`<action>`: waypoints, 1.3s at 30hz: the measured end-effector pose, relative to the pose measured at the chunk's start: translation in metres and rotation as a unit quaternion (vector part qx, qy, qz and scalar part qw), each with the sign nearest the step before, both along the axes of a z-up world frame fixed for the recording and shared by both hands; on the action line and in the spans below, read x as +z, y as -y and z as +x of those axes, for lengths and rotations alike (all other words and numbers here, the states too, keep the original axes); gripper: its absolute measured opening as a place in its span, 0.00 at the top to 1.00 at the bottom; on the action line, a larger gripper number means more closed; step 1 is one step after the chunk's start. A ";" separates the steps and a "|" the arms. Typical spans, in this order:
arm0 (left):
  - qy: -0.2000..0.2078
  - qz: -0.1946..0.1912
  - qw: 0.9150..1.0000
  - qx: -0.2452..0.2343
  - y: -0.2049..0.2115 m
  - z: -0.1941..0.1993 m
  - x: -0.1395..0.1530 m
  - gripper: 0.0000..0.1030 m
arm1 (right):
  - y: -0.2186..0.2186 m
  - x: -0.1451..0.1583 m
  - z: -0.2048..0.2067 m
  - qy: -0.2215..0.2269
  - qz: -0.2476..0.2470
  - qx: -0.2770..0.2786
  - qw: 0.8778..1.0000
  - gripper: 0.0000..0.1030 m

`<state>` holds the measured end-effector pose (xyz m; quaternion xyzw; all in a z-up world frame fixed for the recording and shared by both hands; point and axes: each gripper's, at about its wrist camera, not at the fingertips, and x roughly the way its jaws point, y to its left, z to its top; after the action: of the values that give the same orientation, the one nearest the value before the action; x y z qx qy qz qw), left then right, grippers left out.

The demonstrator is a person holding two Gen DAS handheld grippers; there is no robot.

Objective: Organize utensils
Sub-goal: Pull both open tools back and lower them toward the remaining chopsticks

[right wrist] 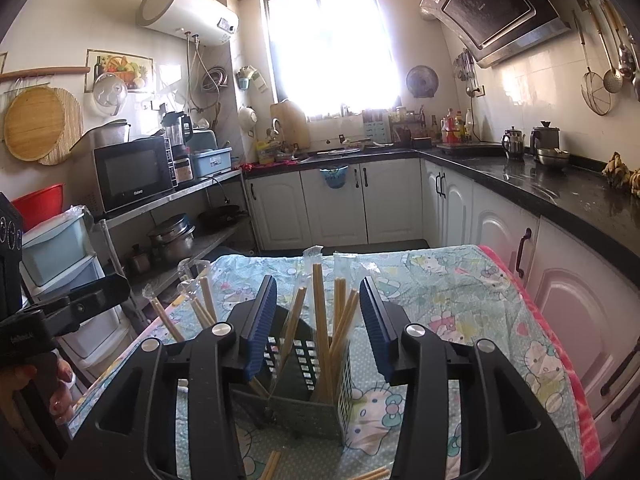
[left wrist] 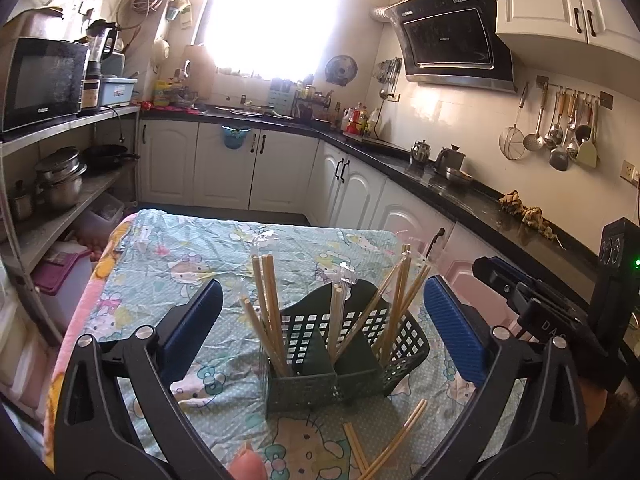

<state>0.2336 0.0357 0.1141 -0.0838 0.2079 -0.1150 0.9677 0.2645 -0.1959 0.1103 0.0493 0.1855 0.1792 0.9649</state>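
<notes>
From the left wrist camera, the left gripper (left wrist: 322,322) has its blue fingers (left wrist: 196,320) spread wide, holding nothing. Between and beyond them a dark green slotted basket (left wrist: 356,364) stands on a table covered with a cartoon-print cloth (left wrist: 168,248). Wrapped chopsticks (left wrist: 270,312) stand tilted in its left compartment, and more lean in the right one. A few loose chopsticks (left wrist: 384,444) lie on the cloth in front of the basket, near the bottom edge. The right gripper's black body shows at the right edge, beside the basket.

From the right wrist camera, the right gripper (right wrist: 318,330) is partly open, its blue fingers (right wrist: 260,326) either side of the upright chopsticks (right wrist: 322,336) in the basket (right wrist: 304,408); the pads do not press on them. More chopsticks (right wrist: 204,308) lean out to the left. A hand (right wrist: 44,384) holding the other tool shows at the left edge.
</notes>
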 end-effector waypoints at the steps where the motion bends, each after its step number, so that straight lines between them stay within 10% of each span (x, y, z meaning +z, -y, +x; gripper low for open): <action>1: 0.000 0.000 1.000 0.001 -0.001 -0.002 0.000 0.10 | 0.000 0.000 -0.002 -0.001 0.000 0.001 1.000 0.57; 39: -0.096 0.027 0.995 -0.010 -0.005 -0.039 -0.065 0.10 | -0.007 -0.055 -0.056 -0.105 -0.070 0.042 0.991 0.51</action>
<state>0.1950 0.0409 0.0491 -0.0661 0.3035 -0.1104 0.9441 0.2086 -0.1894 0.0552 -0.0076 0.3001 0.2003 0.9326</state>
